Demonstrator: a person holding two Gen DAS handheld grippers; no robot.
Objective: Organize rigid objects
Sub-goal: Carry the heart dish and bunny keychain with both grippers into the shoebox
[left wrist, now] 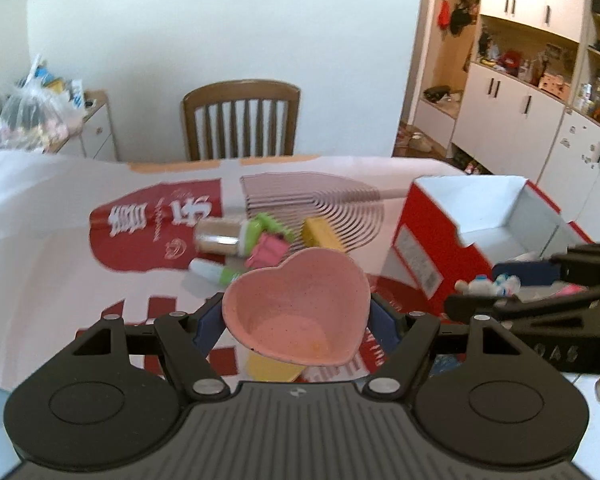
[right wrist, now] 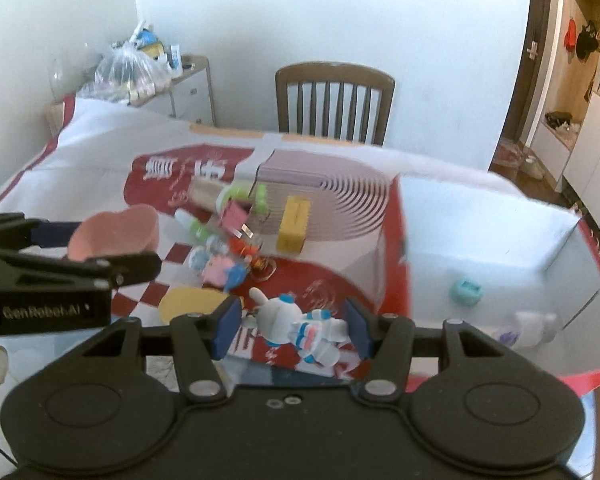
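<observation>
White walls, a wooden slat-back chair (left wrist: 242, 120) and a desk under a red-and-white printed cloth (left wrist: 60, 216) frame the scene.

Left tongs (left wrist: 296, 316) grip a pink heart-shaped bowl (left wrist: 298, 304), blue pads pressed on its two side lobes, and it hangs clear above the cloth. It looks like stiff, smooth plastic or ceramic, probably light but slippery at the curved rim. Its flared walls could let it squirt upward out of the pads, so a hold low on the widest lobes seems safest.

Right tongs (right wrist: 292, 328) hold a small white rabbit figurine (right wrist: 296, 328) with blue and pink trim lying sideways between the pads. It appears clamped at head and feet, though contact at the left pad is hard to confirm. It seems hard, light and knobbly, and the thin ears and limbs look like the fragile parts, so the round body is the better place to pinch.

Just right of both, a red cardboard box (left wrist: 432, 240) with a white inside stands open. In the right wrist view it already holds a teal trinket (right wrist: 466, 290) and a white bottle (right wrist: 534, 328).

Farther on the cloth lie a yellow block (right wrist: 294, 224), a green-capped tube (left wrist: 220, 274), a pink piece (left wrist: 266, 250) and a striped dustpan-like tray (left wrist: 320, 200)
</observation>
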